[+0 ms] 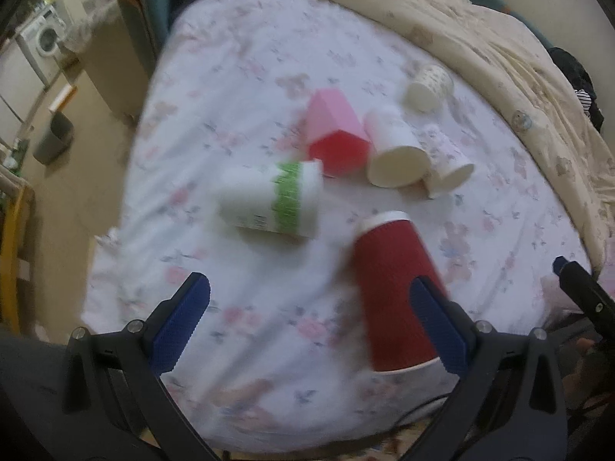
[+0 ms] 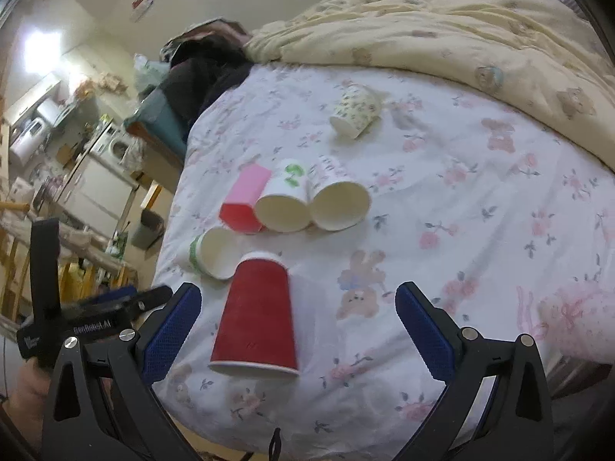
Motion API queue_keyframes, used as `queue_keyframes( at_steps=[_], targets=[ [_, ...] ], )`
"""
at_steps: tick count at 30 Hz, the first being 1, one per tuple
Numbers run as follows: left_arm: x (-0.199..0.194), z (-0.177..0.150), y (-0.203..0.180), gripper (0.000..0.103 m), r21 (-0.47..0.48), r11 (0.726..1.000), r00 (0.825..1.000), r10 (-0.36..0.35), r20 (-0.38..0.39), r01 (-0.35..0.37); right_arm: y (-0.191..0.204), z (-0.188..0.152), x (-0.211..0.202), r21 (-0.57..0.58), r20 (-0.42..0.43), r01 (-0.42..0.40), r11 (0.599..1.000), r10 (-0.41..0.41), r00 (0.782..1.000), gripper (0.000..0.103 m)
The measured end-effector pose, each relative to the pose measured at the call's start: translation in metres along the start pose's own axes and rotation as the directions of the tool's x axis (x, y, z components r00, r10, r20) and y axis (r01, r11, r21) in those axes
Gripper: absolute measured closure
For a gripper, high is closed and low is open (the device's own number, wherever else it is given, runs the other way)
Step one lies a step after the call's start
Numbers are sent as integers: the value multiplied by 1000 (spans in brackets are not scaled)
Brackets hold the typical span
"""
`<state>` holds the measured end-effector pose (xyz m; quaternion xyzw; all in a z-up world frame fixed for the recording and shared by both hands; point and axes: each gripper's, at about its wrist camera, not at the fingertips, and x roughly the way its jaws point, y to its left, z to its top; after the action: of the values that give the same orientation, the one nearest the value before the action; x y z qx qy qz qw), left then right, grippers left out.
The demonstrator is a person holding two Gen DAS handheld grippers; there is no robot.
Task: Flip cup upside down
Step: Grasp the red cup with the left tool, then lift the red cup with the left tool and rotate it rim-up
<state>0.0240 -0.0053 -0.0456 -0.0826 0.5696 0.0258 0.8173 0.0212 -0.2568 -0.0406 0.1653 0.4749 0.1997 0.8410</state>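
Observation:
A red ribbed paper cup stands upside down on the floral bedsheet, rim down, base up; it also shows in the right wrist view. My left gripper is open, its right finger beside the cup's wall. My right gripper is open and empty, with the red cup between its fingers, nearer the left one. A white cup with a green band lies on its side behind it, also visible in the right wrist view.
A pink cup, a white cup and a patterned cup lie on their sides in a row. Another patterned cup lies farther back. A cream duvet is heaped behind. The bed edge drops to the floor at left.

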Motion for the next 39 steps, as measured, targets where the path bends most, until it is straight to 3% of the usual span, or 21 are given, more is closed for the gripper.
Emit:
queue_keyframes(
  at_steps=[4,9,13,15,19,24,27,31,39],
  targets=[
    [10,6,-24,1,25,1000,1000,12,-24,-12,-14,1,-2,76,1,-16,997,16,1000,0],
    [32,17,-51,1,53,998,996,-28,-88,33,-29,4,-8,143,18,-27,989,25,1000,0],
    [63,23,-60,2,-29,997,974,-72,-216,67,-33,5,-9,160,15,-31,987,29,999,0],
    [74,22,-60,13,-72,995,964,-85,-251,69,-33,5,-8,160,6,-32,987,32,999,0],
    [92,18,-69,15,-55,998,951,-53,-303,38,-35,6,-10,158,15,-37,987,35,999,0],
    [101,15,-73,23,-33,999,947,-20,-319,11,-38,6,-9,175,12,-47,984,46,999,0],
    [105,15,-74,35,-25,1000,944,-8,-331,0,-38,6,-10,173,13,-47,984,45,999,0],
    [106,16,-73,36,-24,1000,939,-14,-342,6,-38,6,-9,172,11,-46,984,45,999,0],
    [64,24,-76,37,42,997,971,-49,-233,60,-37,7,-8,164,23,-39,986,36,999,0]
  ],
)
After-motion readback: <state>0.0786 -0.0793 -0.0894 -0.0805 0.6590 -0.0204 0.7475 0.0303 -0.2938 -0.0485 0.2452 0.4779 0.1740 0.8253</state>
